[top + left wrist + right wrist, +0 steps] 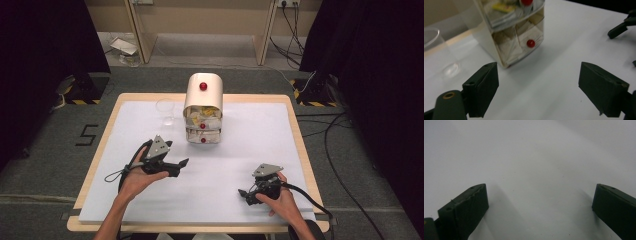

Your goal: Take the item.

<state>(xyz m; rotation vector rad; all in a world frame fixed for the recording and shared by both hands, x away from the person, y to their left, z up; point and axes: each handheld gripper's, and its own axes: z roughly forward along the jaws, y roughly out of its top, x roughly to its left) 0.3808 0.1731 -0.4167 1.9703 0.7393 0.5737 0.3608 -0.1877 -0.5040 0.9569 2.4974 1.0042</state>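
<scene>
overhead view; two low jaw-cams

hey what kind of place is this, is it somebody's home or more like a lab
Most likely a lab or recording room, not a home. Black curtains flank the table, hazard-striped stand feet and loose cables lie on the grey carpet, and a person holds the left gripper and right gripper.

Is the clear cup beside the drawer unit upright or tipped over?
Upright: the clear cup stands on its base, rim upward, left of the drawer unit.
</scene>
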